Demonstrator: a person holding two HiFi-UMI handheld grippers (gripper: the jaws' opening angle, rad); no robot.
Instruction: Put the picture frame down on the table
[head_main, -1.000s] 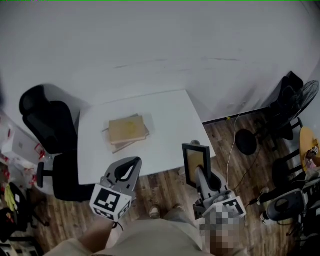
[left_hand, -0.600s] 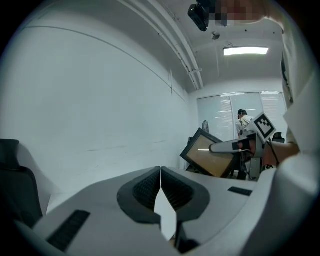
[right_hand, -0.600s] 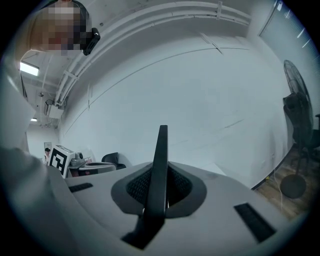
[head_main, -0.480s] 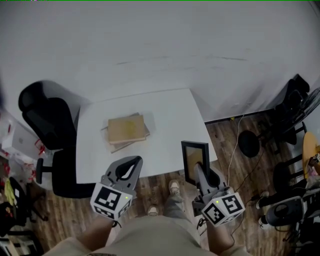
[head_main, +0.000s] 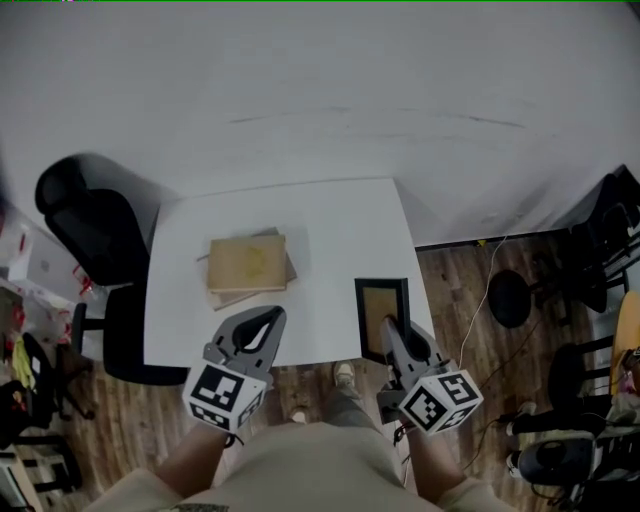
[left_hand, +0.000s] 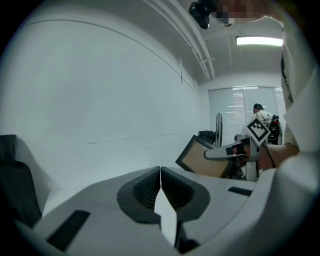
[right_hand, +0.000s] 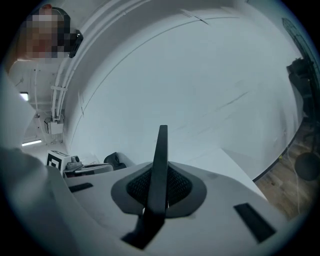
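Right gripper (head_main: 392, 330) pinches picture frame (head_main: 381, 301), seemingly above the table (head_main: 340, 230); left gripper (head_main: 264, 320) closed

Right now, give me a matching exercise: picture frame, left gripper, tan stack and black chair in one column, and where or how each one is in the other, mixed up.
1. picture frame
2. left gripper
3. tan stack
4. black chair

A. shut, holding nothing
B. beside the table's left edge
C. clamped in the right gripper
D. lying flat on the table

Pairs: 1-C, 2-A, 3-D, 4-B.
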